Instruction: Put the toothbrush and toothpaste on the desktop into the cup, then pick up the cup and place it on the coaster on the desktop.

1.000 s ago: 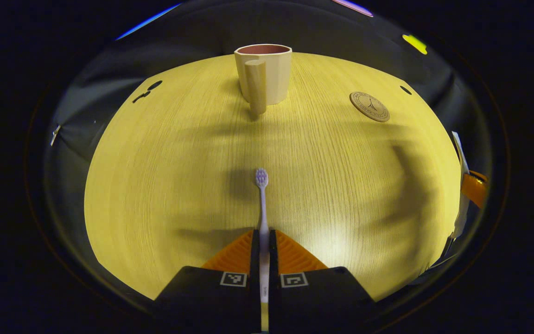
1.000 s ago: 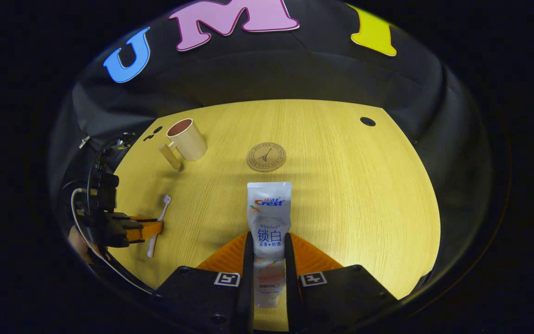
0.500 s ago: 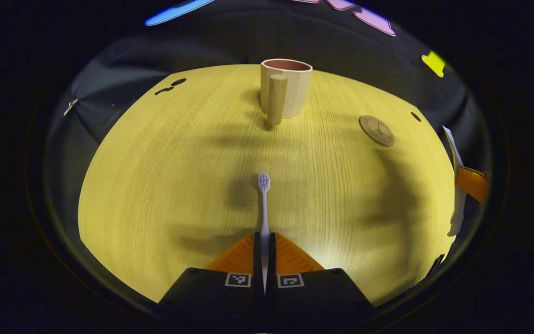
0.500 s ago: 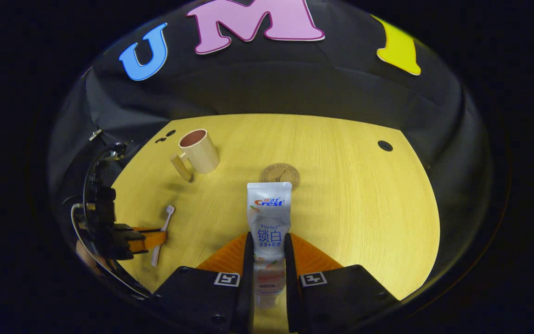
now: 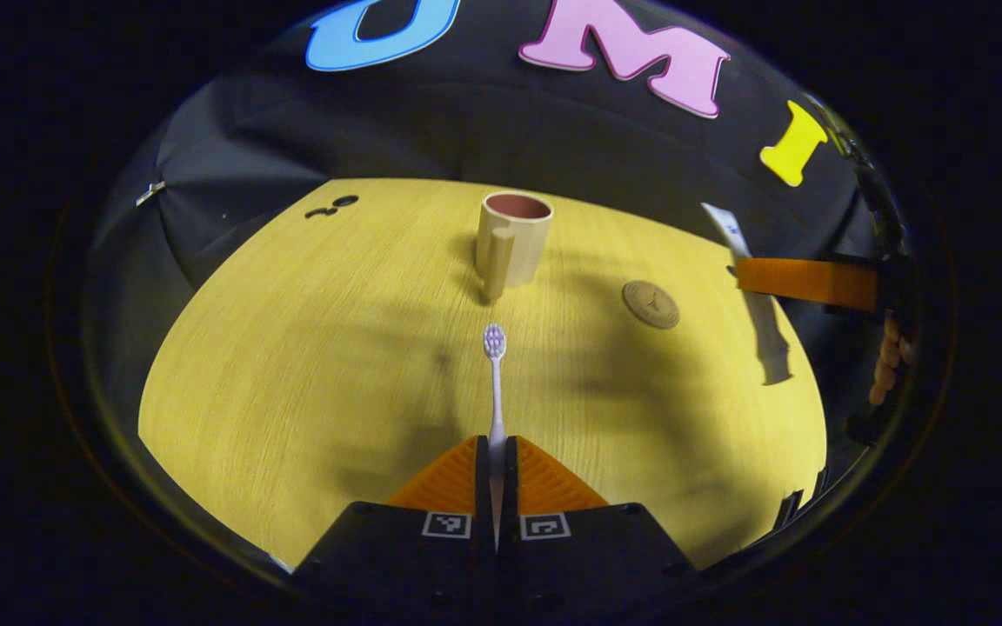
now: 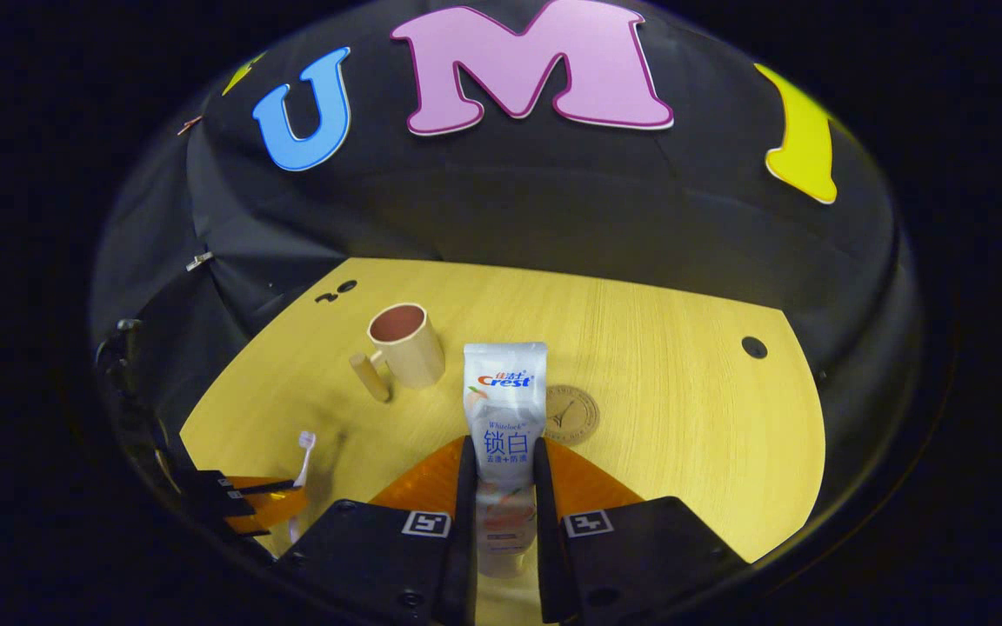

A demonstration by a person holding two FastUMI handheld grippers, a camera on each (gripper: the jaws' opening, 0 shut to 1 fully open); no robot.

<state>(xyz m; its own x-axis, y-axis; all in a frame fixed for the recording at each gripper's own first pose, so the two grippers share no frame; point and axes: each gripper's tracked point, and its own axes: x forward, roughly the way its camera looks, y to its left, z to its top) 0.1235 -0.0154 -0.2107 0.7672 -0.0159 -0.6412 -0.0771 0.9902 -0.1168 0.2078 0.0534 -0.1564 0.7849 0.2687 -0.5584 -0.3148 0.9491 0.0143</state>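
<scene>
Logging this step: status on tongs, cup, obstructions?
Left tongs shut on toothbrush. Right tongs shut on toothpaste. Cup upright, empty, off coaster. Path to cup open.

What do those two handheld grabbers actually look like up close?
Each has a black blocky body carrying two small square black-and-white markers. Left gripper and right gripper both end in two ridged, wedge-shaped fingers. A person's bare hand holds the right one.

A light wooden table (image 5: 292, 348) fills the lower middle of both views, its grain running away from the camera. Small dark holes (image 6: 754, 347) mark its far right and far left corners (image 5: 333, 206). Black cloth (image 6: 510, 217) hangs behind it.
</scene>
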